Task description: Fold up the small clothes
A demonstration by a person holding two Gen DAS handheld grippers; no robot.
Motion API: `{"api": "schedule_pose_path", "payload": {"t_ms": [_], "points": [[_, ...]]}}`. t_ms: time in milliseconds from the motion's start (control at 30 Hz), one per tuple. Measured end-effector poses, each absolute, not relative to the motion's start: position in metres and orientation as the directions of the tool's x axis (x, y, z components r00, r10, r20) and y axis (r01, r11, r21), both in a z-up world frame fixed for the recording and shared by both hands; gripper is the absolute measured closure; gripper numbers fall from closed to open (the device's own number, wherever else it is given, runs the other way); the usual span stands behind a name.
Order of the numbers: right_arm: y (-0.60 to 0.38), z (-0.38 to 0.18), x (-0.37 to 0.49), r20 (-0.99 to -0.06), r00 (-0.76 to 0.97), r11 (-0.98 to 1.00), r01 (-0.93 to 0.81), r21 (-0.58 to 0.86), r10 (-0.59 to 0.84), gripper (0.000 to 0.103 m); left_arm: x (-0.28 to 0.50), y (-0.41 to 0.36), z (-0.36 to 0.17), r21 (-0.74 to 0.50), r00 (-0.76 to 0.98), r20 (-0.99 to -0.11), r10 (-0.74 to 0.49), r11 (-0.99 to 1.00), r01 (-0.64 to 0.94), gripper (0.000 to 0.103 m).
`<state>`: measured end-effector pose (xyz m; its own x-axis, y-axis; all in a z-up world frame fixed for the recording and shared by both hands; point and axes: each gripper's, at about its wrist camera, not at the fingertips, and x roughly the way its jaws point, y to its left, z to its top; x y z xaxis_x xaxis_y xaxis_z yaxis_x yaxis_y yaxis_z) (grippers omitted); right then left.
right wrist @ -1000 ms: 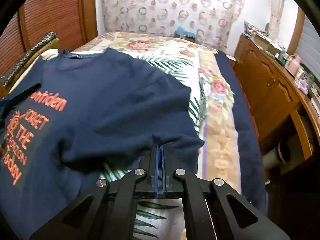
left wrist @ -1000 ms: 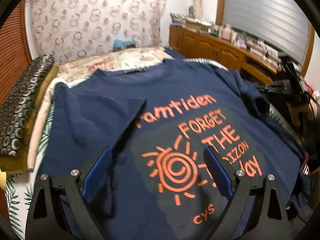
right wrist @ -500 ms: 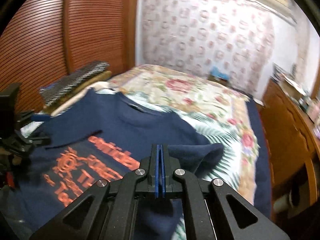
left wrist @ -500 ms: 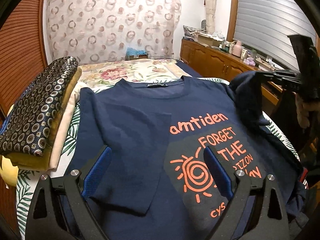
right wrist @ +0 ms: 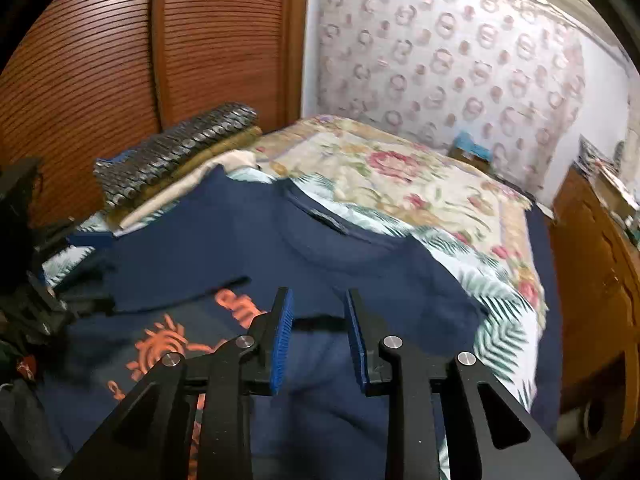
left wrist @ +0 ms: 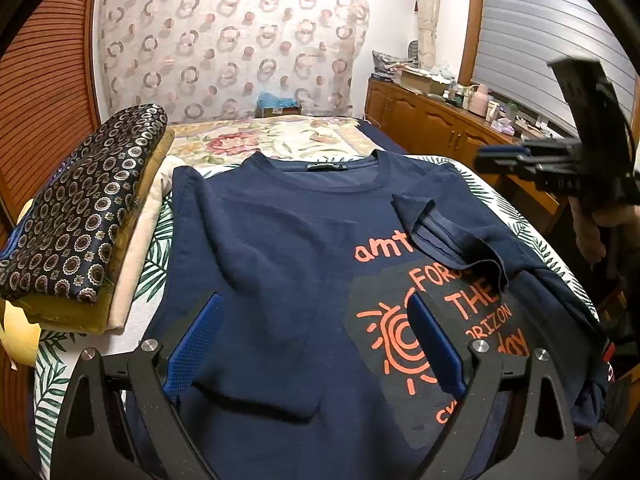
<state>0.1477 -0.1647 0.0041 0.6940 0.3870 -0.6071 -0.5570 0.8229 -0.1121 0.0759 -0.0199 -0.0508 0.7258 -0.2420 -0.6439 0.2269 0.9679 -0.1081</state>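
Observation:
A navy T-shirt (left wrist: 288, 248) with an orange sun print lies face up on the bed, collar at the far end. Its left sleeve (left wrist: 256, 280) is folded in over the front. The right sleeve (left wrist: 452, 232) lies loosely across the orange lettering. My left gripper (left wrist: 316, 340) hovers open over the lower front, with nothing between its fingers. My right gripper (right wrist: 319, 320) is above the shirt's right shoulder (right wrist: 400, 280). Its jaws are opening and nothing is between the blue pads. In the left wrist view the right gripper (left wrist: 486, 158) hangs at the right, held by a hand (left wrist: 592, 232).
A stack of folded fabrics (left wrist: 80, 208), dark patterned on top, sits on the bed left of the shirt. The floral bedspread (left wrist: 280, 140) runs to the far wall. A wooden cabinet (left wrist: 432, 128) stands along the right, slatted wooden doors (right wrist: 100, 80) along the left.
My right gripper, shut on the right sleeve, rose and carried it over the shirt front, then parted its jaws and let it drop there. The left gripper stayed open and barely shifted.

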Motion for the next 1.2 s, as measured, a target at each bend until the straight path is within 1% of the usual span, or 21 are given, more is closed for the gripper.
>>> {"api": "schedule_pose_path", "payload": {"t_ms": [100,233,467,733,867,1033,1100,1200], "points": [[-0.171,-0.003,0.143,-0.634,0.689,0.843,-0.527,-0.106,0.351,0.076,0.076,-0.016,-0.05,-0.109,0.731,-0.64,-0.236,0.97,0.218,0.009],[-0.165,-0.02,0.142,-0.675,0.655,0.85,-0.521,-0.076,0.341,0.076,0.08,-0.013,-0.048,-0.116,0.732,-0.64,-0.236,0.97,0.212,0.009],[-0.155,-0.044,0.133,-0.712,0.597,0.848,-0.53,-0.003,0.37,0.076,0.088,-0.019,-0.043,-0.096,0.736,-0.634,-0.238,0.968,0.231,0.009],[-0.151,-0.057,0.123,-0.719,0.532,0.807,-0.586,0.068,0.447,0.076,0.102,-0.03,-0.045,-0.097,0.72,-0.643,-0.261,0.96,0.261,0.009],[-0.158,-0.063,0.117,-0.715,0.53,0.805,-0.589,0.076,0.455,0.076,0.115,-0.037,-0.043,-0.112,0.704,-0.649,-0.288,0.951,0.287,0.009],[-0.185,-0.055,0.109,-0.687,0.588,0.834,-0.55,0.048,0.427,0.076,0.135,-0.052,-0.04,-0.121,0.679,-0.656,-0.329,0.934,0.335,0.025],[-0.195,-0.052,0.102,-0.677,0.626,0.855,-0.518,0.008,0.386,0.076,0.143,-0.06,-0.04,-0.121,0.666,-0.661,-0.345,0.925,0.36,0.036],[-0.212,-0.054,0.102,-0.674,0.66,0.885,-0.464,-0.017,0.333,0.075,0.156,-0.074,-0.04,-0.122,0.642,-0.674,-0.366,0.912,0.392,0.048]]}}
